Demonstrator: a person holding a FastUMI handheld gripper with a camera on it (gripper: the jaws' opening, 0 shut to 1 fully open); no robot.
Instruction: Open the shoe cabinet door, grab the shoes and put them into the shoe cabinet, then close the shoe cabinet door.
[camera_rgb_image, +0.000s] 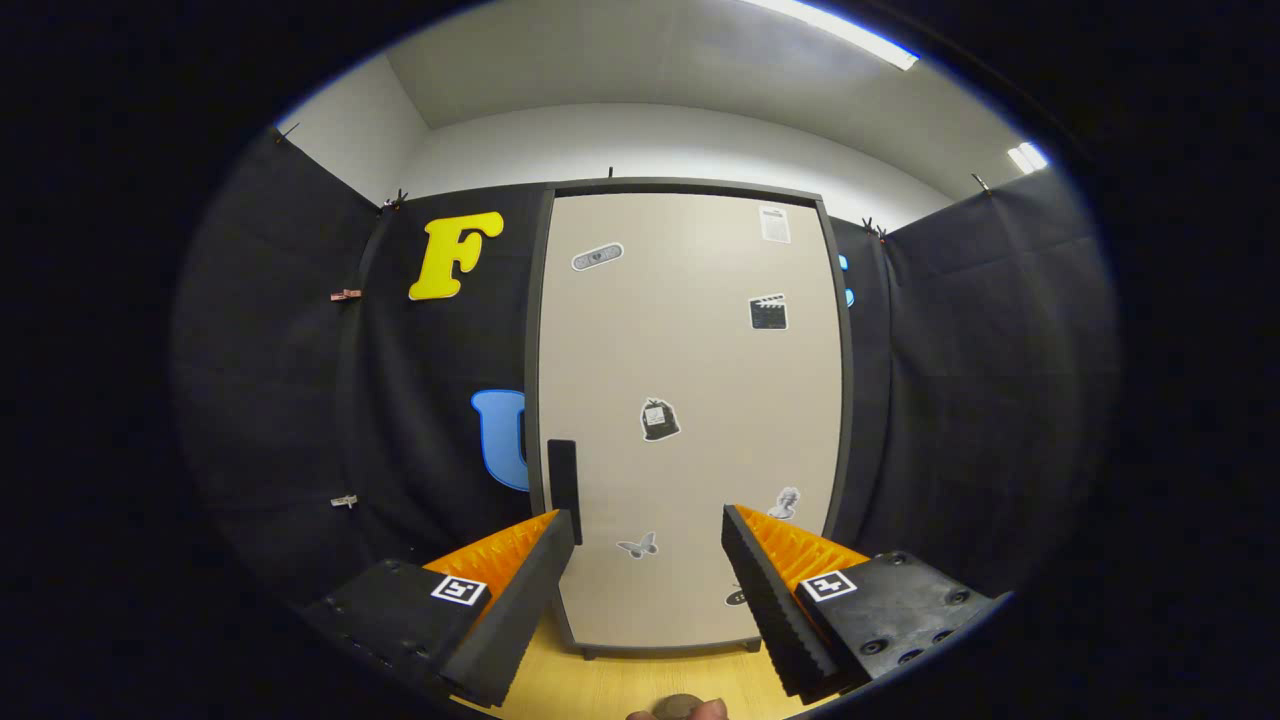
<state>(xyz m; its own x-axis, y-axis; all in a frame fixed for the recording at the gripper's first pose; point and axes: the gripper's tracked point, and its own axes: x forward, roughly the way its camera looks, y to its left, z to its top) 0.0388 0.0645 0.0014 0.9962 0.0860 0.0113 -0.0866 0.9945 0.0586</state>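
A tall shoe cabinet (690, 400) stands straight ahead on the wooden floor, its beige door shut inside a dark grey frame. Several small stickers dot the door. A black vertical handle (564, 490) sits on the door's left edge, low down. My gripper (648, 530) is open, with nothing between its fingers. The left fingertip (556, 545) lies just below and in front of the handle, close to it; whether they touch I cannot tell. The right finger (762, 575) hangs in front of the door's lower right part.
Black cloth walls close in on both sides of the cabinet. A strip of light wooden floor (640, 680) runs under the fingers to the cabinet's base. A small part of a person (680, 708) shows at the floor's near edge, between the fingers.
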